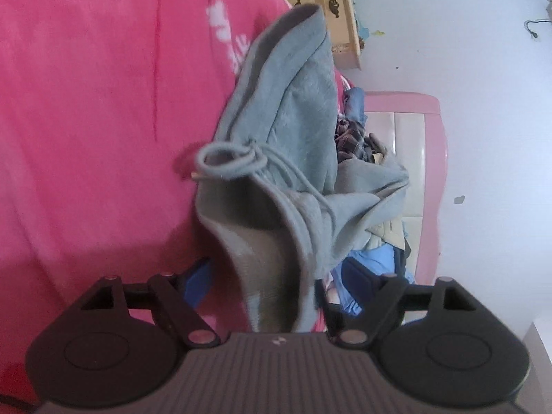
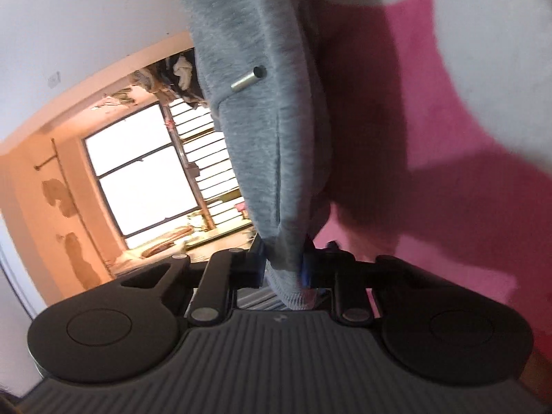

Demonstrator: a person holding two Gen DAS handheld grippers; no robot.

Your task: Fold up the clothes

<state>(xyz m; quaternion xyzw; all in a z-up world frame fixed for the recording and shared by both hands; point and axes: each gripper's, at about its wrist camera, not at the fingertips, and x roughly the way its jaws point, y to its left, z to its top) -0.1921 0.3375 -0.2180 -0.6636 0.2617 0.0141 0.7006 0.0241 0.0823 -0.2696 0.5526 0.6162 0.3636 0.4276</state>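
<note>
A grey drawstring garment [image 1: 283, 110] hangs in front of the pink bed sheet [image 1: 86, 120], its knotted cord [image 1: 234, 162] dangling at the waistband. My left gripper [image 1: 277, 281] is open wide; the waistband edge drops between its blue pads [image 1: 198, 283] without either pad pressing it. In the right wrist view the same grey garment [image 2: 262, 120] rises from my right gripper [image 2: 283, 269], which is shut on a folded edge of it. A metal cord tip [image 2: 248, 78] lies against the cloth above the grip.
A pile of mixed clothes [image 1: 362, 138] lies by the pink headboard [image 1: 427, 172]. A wooden cabinet [image 1: 334, 10] stands against the white wall. The right wrist view shows a bright window [image 2: 138, 172] and the pink sheet [image 2: 431, 138].
</note>
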